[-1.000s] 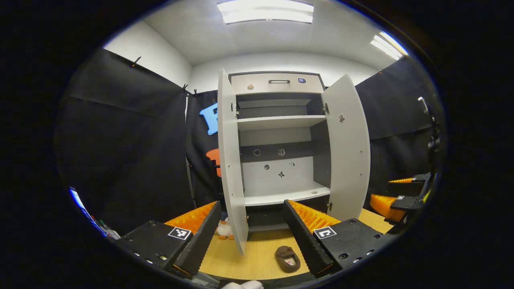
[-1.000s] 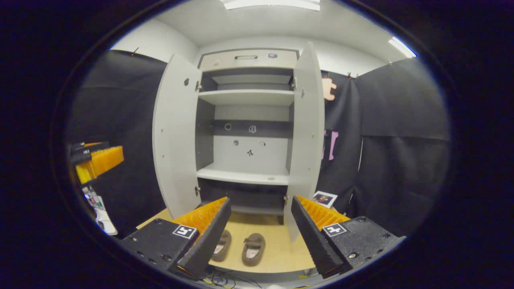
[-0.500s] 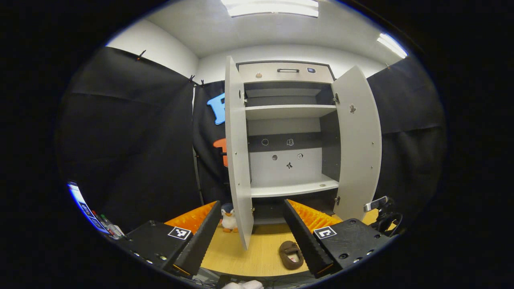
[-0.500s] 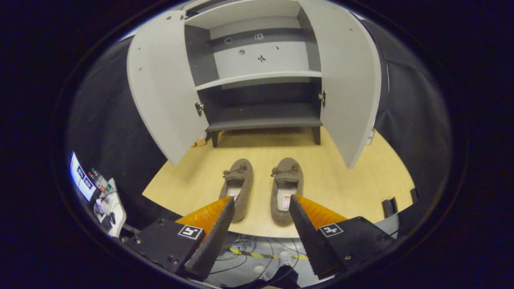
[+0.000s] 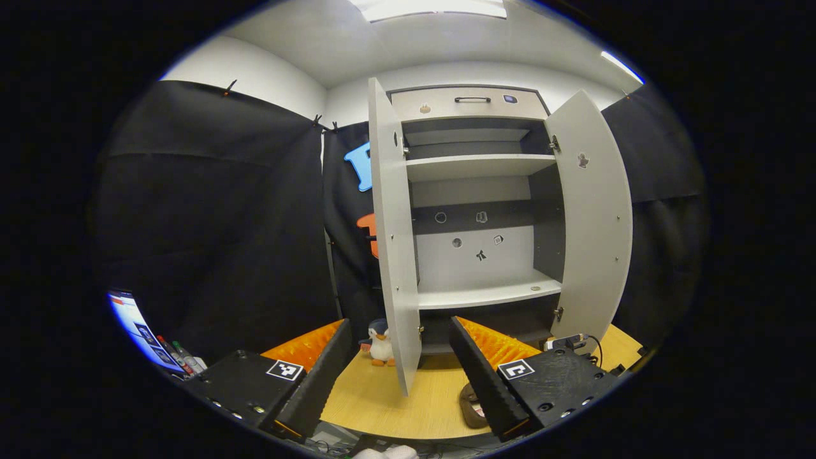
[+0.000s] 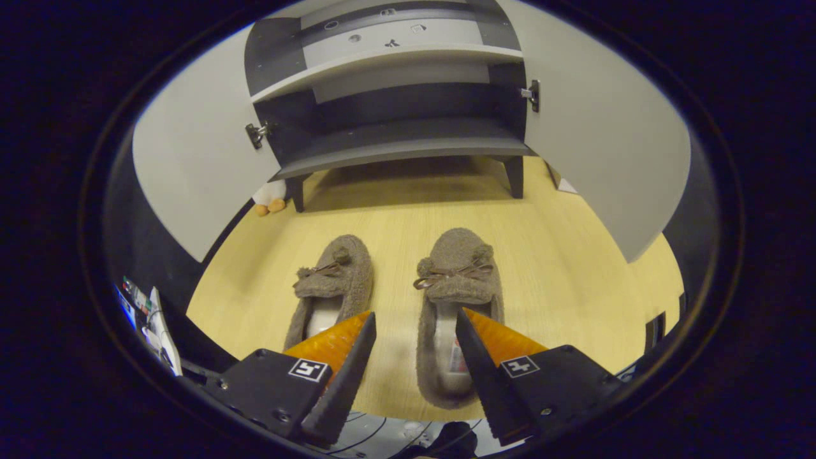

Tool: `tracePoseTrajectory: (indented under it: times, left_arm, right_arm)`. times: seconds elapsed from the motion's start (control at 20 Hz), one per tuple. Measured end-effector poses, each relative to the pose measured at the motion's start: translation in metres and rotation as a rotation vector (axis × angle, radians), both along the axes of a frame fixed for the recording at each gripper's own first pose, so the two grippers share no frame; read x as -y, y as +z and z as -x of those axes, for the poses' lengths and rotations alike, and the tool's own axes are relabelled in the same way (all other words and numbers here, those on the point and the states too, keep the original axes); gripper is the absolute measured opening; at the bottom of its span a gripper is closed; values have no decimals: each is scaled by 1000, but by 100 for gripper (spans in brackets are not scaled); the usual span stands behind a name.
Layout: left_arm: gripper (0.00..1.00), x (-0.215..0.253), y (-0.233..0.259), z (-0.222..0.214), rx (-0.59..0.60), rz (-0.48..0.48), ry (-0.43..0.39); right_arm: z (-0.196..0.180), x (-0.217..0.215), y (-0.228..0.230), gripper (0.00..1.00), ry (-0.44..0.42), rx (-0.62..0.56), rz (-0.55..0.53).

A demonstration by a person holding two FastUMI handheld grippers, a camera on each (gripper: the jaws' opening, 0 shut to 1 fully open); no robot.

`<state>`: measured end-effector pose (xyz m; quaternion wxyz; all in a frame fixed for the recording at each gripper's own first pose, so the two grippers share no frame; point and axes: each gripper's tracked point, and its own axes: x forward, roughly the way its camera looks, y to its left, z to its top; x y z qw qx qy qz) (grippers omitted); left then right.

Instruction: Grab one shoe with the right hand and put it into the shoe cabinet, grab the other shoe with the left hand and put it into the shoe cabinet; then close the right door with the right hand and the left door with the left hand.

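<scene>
The right gripper [image 6: 414,325] has dropped closer over the two shoes, jaws wide and holding nothing above the right shoe [image 6: 456,280], its mate, the left shoe [image 6: 331,287], just beside it on the tabletop [image 6: 561,255] before the open shoe cabinet [image 6: 395,137], while the left gripper [image 5: 398,331] hangs wide, facing that cabinet.

Two fuzzy brown shoes [image 6: 395,299] side by side before open cabinet [image 6: 395,137].
</scene>
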<state>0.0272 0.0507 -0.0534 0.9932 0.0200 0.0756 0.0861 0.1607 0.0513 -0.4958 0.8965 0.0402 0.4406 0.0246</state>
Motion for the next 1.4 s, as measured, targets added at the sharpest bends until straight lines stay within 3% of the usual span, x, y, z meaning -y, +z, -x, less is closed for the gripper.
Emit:
tracePoseTrajectory:
  times: [0.55,0.6,0.65,0.75,0.95,1.15,1.4]
  left_arm:
    - [95,-6,-13,-20,-40,-8,70]
    - [95,-6,-15,-21,-45,-9,73]
    - [95,-5,-15,-23,-50,-9,72]
    - [95,-5,-13,-25,-48,-13,72]
    - [100,-1,-14,-29,-44,-6,65]
    - [96,0,-13,-28,-37,-9,55]
    - [96,2,-11,-26,-18,2,32]
  right_arm:
    - [-48,2,-43,74,-1,-71,-4]
    - [-51,3,-46,61,-4,-71,-5]
    - [-54,7,-47,63,-10,-68,-4]
    - [-57,11,-48,39,-13,-62,-1]
    - [-57,13,-46,10,-5,-50,-1]
    - [-59,10,-20,8,28,-1,12]
    - [-68,-6,59,8,76,140,2]
